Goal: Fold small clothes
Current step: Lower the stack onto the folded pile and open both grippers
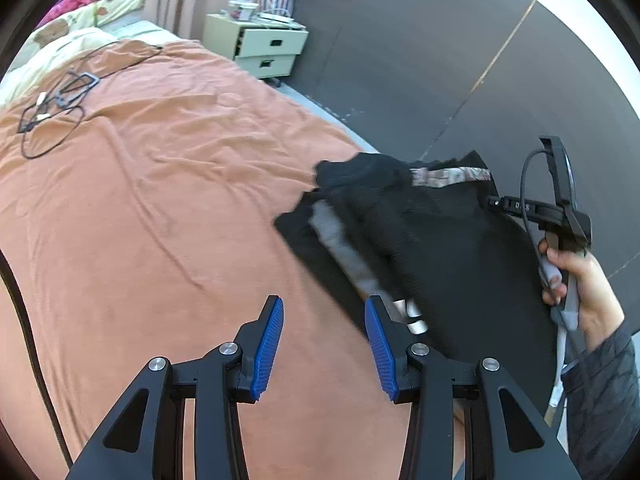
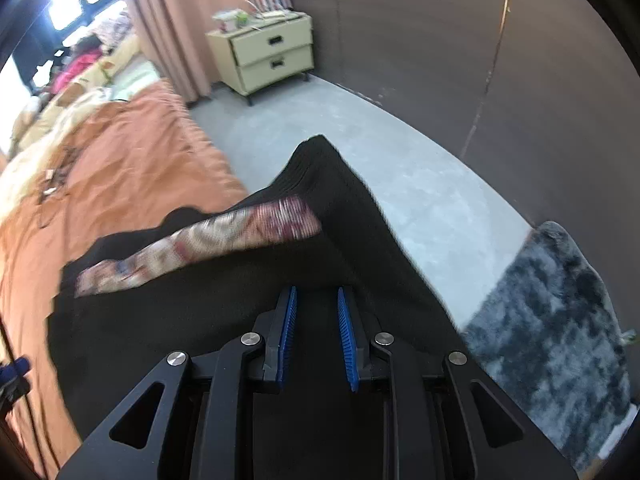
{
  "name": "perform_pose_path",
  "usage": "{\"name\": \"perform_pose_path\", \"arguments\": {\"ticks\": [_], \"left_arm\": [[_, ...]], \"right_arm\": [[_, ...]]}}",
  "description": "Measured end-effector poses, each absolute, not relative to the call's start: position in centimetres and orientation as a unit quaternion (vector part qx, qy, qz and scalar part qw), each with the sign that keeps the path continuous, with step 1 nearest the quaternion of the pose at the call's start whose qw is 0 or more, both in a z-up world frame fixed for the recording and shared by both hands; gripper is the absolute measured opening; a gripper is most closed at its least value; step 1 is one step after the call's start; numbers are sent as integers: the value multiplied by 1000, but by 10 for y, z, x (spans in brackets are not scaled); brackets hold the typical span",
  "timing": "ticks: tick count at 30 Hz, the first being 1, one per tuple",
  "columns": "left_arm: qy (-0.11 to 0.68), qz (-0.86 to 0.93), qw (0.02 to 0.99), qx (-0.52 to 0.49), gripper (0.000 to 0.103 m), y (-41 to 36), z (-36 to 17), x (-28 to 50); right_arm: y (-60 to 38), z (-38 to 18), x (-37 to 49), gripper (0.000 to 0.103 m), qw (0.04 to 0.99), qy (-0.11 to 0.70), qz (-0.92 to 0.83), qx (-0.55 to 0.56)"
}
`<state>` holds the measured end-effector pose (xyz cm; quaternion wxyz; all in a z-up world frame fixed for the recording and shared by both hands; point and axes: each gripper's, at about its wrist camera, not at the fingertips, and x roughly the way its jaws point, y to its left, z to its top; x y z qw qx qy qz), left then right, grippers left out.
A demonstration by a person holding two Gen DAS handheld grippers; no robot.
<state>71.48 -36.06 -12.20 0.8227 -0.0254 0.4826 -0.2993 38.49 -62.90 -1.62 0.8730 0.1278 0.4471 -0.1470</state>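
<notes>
Right wrist view shows the right claw (image 2: 316,300) pinching a black ribbed garment (image 2: 200,312) with a patterned band, draped ahead over the orange bed (image 2: 132,168) edge, while the left claw (image 1: 324,312) stands spread, empty, beside it.

a wide bed with a rumpled orange cotton cover (image 1: 160,184) fills the left. far off, a cream two-drawer bedside cabinet (image 2: 268,54) stands beside dusty-pink curtains (image 2: 172,20). dark grey panelled walls (image 1: 420,60) rise on the right over a pale grey floor (image 2: 360,148); a shaggy grey rug (image 2: 552,320) lies near right. bright window light (image 2: 68,8) comes from far left.
</notes>
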Motion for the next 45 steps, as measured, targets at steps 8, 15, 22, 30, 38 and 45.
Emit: {"name": "perform_pose_path", "arguments": {"ticks": [8, 15, 22, 30, 38, 45], "left_arm": [[476, -281, 833, -21, 45, -334, -104, 702], [462, -276, 842, -23, 67, -317, -73, 670], [454, -282, 845, -23, 70, -322, -65, 656], [461, -284, 841, -17, 70, -361, -85, 695], [476, -300, 827, -2, 70, -427, -119, 751], [489, -250, 835, 33, 71, -464, -150, 781]], "right_arm": [[-657, 27, 346, 19, 880, 415, -184, 139], [-652, 52, 279, 28, 888, 412, -150, 137], [-616, 39, 294, 29, 891, 411, -146, 128], [-612, 4, 343, 24, 883, 437, -129, 115], [-633, -9, 406, 22, 875, 450, -135, 115], [-641, -16, 440, 21, 872, 454, -157, 98]]}}
